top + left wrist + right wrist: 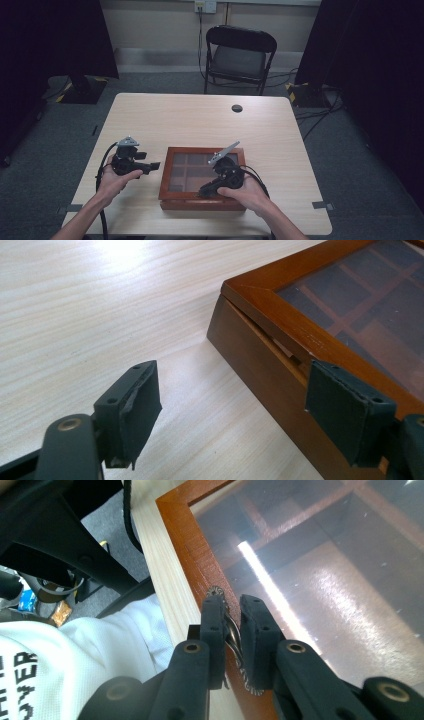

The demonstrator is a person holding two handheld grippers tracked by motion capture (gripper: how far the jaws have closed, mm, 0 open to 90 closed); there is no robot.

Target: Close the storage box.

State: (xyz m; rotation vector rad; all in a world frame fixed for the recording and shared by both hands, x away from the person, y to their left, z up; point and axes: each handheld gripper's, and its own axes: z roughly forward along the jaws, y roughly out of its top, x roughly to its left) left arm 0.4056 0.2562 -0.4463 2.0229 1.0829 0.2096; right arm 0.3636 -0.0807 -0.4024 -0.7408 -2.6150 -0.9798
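Pale table [280,150] bears wooden box [172,197]; right gripper [233,612] is clamped on lid handle [231,630], left gripper [232,400] held open beside it. Handle could slip if pulled skewed.

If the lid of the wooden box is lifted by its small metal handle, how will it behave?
The lid probably swings stiffly as one framed pane. Its glass looks fragile and likely heavy for its size. The handle, pinched by the right claw, is thin, so it may slip.

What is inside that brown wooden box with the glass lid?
Through the glass lid of the brown wooden box, wooden dividers form compartments that look empty. Glare and the right claw hide some of it.
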